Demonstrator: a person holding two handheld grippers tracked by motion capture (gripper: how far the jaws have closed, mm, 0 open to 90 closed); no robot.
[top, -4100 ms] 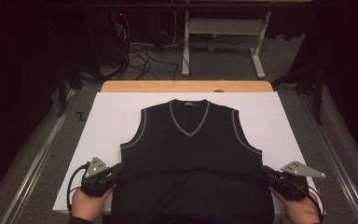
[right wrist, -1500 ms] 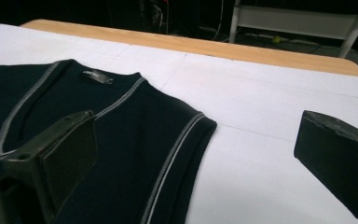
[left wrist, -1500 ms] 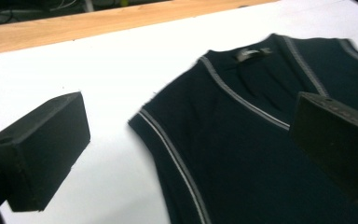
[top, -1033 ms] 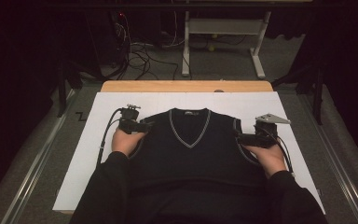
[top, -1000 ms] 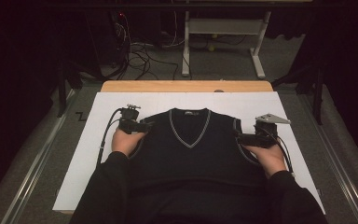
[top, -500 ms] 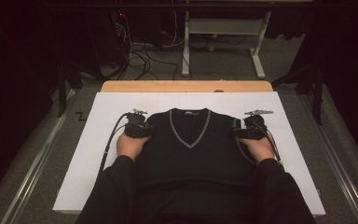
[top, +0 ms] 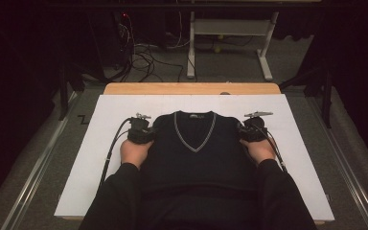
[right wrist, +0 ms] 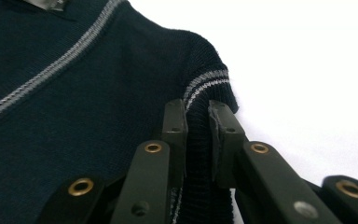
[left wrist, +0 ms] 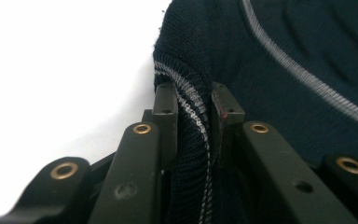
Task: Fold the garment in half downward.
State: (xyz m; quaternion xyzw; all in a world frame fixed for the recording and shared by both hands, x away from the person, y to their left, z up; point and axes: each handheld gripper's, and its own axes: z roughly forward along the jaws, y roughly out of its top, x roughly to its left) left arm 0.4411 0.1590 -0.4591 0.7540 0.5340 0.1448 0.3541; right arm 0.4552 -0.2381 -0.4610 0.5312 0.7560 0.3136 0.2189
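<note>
Each gripper — left gripper (top: 141, 132), right gripper (top: 253, 130) — pinches an armhole edge of the dark vest (top: 195, 148) on the white surface (top: 100, 124). Probably a fold — keep both hands level, tension even.

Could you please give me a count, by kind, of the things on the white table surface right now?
Garments: 1, the dark sleeveless V-neck sweater with grey trim.
Grippers: 2, the left gripper and the right gripper, each clamped on an armhole edge at a shoulder of the sweater.
Total: 3
</note>
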